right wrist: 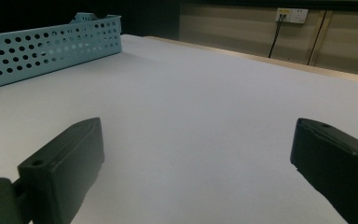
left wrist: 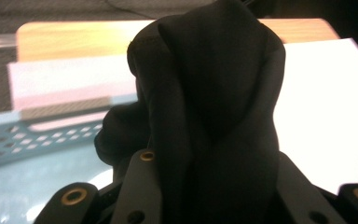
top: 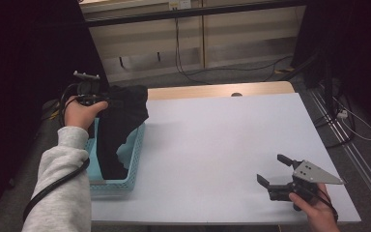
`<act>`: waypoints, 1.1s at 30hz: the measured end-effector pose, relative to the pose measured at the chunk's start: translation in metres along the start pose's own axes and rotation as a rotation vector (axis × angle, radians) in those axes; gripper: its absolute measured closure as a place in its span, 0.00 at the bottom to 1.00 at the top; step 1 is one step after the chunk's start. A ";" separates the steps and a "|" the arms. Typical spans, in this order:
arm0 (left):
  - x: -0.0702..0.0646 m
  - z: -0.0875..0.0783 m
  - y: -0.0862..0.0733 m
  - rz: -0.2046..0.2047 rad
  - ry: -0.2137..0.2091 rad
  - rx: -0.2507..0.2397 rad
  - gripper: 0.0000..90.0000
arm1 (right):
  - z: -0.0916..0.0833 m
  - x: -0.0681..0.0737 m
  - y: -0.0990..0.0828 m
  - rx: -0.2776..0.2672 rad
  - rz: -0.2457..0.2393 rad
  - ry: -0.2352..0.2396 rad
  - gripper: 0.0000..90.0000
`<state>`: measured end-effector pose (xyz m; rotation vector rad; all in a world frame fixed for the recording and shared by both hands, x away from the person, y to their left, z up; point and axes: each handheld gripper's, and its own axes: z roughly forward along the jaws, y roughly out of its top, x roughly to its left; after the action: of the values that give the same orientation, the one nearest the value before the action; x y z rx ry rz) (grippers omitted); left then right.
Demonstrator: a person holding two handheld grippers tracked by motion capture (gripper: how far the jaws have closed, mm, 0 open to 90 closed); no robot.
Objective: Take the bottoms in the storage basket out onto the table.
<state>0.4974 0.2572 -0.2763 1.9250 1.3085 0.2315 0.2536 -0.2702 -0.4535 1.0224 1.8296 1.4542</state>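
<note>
A black cloth [top: 121, 126] hangs from my left gripper [top: 108, 102], which is raised above the far end of a light-blue perforated basket [top: 135, 159] at the table's left side. The cloth's lower end still reaches down into the basket. In the left gripper view the bunched cloth [left wrist: 209, 93] sits pinched between the jaws, and one of the fingers [left wrist: 140, 186] presses its side. My right gripper [top: 272, 169] rests low at the table's near right with its jaws wide apart; nothing lies between them in the right gripper view [right wrist: 196, 154].
The white table top [top: 222, 140] stretches between the basket and the right gripper, with a wooden strip [top: 212, 90] along its far edge. The basket [right wrist: 51, 46] stands far off to the left in the right gripper view. Cables lie on the floor beyond.
</note>
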 end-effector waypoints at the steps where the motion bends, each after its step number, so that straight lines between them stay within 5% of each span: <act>1: -0.005 0.001 0.002 -0.008 -0.006 -0.013 0.82 | 0.000 0.000 0.000 -0.001 0.000 0.000 0.02; 7: -0.023 0.003 0.014 0.021 -0.026 -0.009 0.82 | 0.001 0.000 0.000 -0.003 0.002 0.005 0.02; 20: -0.042 -0.002 0.038 0.016 -0.039 -0.031 0.82 | 0.001 0.000 0.000 -0.002 0.014 0.005 0.02; 33: -0.107 0.015 0.060 0.072 -0.146 -0.075 0.82 | 0.001 0.000 0.000 -0.006 0.008 0.011 0.02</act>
<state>0.4998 0.1492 -0.2167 1.8904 1.1215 0.1703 0.2547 -0.2693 -0.4533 1.0214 1.8297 1.4715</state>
